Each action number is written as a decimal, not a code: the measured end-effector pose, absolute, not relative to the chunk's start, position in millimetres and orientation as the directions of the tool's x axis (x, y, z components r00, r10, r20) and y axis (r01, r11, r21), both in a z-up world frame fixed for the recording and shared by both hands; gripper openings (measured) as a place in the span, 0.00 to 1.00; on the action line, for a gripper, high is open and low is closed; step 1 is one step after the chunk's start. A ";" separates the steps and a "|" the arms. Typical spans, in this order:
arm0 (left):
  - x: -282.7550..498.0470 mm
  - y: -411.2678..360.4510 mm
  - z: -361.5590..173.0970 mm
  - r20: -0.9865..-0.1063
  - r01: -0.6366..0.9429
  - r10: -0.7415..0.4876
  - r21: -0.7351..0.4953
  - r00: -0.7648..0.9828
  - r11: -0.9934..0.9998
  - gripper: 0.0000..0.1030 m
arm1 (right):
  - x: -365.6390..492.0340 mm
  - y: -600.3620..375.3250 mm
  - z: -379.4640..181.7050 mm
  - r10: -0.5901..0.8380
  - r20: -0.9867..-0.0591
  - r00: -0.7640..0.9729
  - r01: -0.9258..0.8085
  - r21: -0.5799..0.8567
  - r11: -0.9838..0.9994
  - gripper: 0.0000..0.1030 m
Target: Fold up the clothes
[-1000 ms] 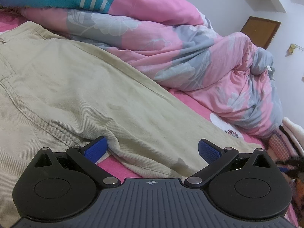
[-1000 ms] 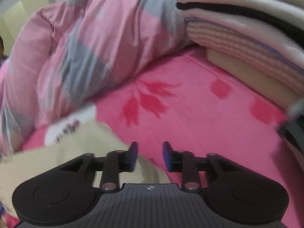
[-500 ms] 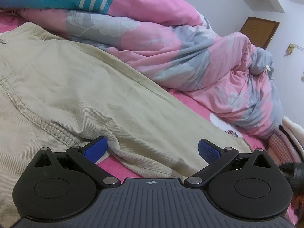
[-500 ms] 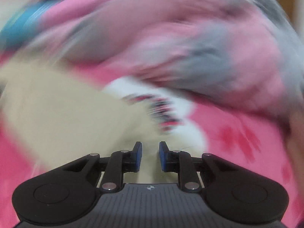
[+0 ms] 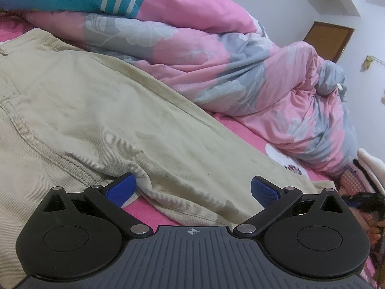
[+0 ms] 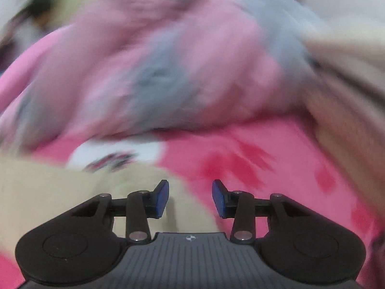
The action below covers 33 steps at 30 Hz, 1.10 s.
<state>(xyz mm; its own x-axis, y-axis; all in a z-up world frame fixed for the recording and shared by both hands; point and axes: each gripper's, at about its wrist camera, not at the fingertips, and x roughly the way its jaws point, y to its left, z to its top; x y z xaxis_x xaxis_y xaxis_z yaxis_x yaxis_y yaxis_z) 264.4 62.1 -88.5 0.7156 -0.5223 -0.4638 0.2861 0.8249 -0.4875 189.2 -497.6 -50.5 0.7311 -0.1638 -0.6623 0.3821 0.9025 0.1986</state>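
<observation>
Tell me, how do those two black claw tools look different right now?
The left gripper has its jaws spread wide around the beige trousers' edge; the right gripper's jaws stand narrower, having just opened, pressing nothing. The left view is sharp, the right blurred. Both have blue pads and black bodies.

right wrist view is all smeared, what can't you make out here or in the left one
- Right wrist view: motion blur smears the quilt and the sheet's print; the pale pile at the right edge is unidentifiable.
- Right gripper: jaws apart, just been opening, nothing between them; whether it touches the beige trousers is unclear.
- Left wrist view: the left gripper body hides the trousers' near hem; the waistband is cut off at the left edge.
</observation>
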 end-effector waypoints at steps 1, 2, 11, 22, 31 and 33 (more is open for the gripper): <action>264.4 62.0 -88.4 -0.464 0.286 -0.522 -0.487 0.716 0.825 1.00 | 189.0 -498.5 -56.0 -0.157 -0.673 0.723 0.385 0.203 0.900 0.34; 264.3 61.9 -88.4 -0.464 0.286 -0.522 -0.487 0.716 0.825 1.00 | 187.2 -493.1 -60.4 -0.150 -0.676 0.721 0.367 0.190 0.911 0.31; 264.6 61.5 -88.5 -0.464 0.288 -0.521 -0.483 0.717 0.827 1.00 | 165.7 -377.6 -82.2 -0.278 -0.598 0.752 0.030 -0.390 0.920 0.33; 264.2 61.3 -88.9 -0.462 0.288 -0.521 -0.484 0.718 0.826 1.00 | 195.7 -448.2 -69.6 -0.027 -0.740 0.672 0.081 0.037 0.996 0.57; 263.8 61.3 -89.2 -0.461 0.289 -0.520 -0.483 0.719 0.827 1.00 | 172.0 -437.5 -55.8 -0.067 -0.608 0.791 0.081 -0.005 0.997 0.07; 263.8 61.2 -89.1 -0.461 0.289 -0.520 -0.483 0.719 0.827 1.00 | 169.3 -451.0 -48.0 -0.134 -0.550 0.824 0.169 0.014 0.985 0.07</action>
